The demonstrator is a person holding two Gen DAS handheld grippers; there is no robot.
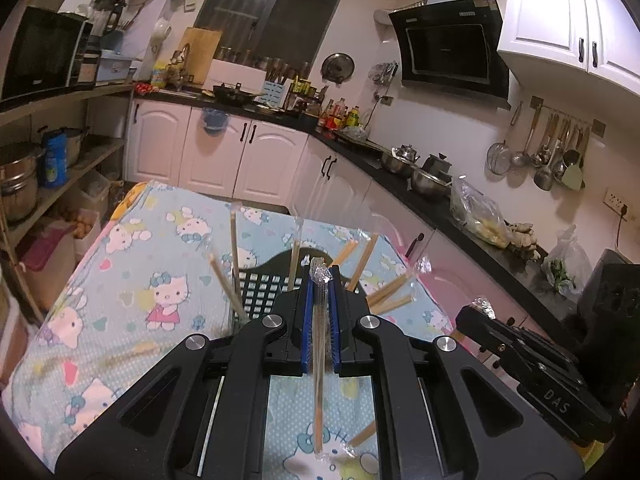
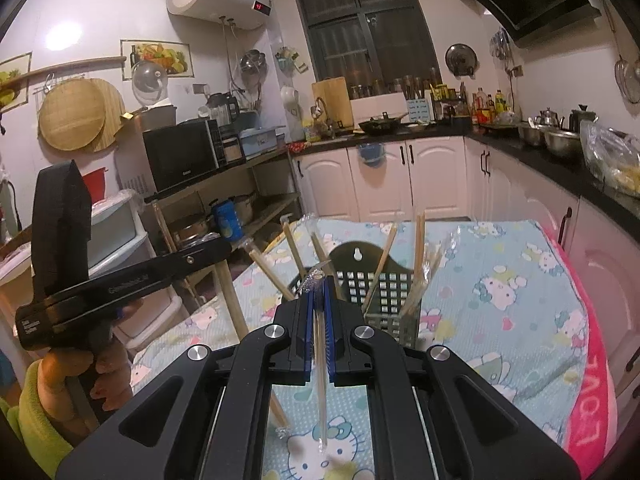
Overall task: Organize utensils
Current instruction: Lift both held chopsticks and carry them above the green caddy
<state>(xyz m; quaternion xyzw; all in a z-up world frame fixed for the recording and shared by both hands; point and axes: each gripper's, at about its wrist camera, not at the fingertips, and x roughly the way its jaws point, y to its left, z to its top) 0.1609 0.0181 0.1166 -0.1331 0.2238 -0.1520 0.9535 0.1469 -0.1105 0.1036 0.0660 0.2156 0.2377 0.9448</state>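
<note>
Left wrist view: left gripper [image 1: 321,280] clamped on a wrapped chopstick pair [image 1: 319,360], held above the holder [image 1: 264,286], which stands on the cloth [image 1: 132,280] full of leaning chopsticks. Right wrist view: right gripper [image 2: 318,282] clamped on another wrapped pair [image 2: 321,376], just short of the holder [image 2: 390,300].

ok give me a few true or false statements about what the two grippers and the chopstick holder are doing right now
1. The left gripper is shut on wrapped chopsticks. True.
2. The right gripper is open and holds nothing. False: it is shut on its own wrapped chopsticks.
3. The black holder has no chopsticks in it. False: several wrapped pairs stand in it.
4. The holder sits on a cartoon-cat cloth. True.
5. The holder is lying on its side. False: it stands upright.
</note>
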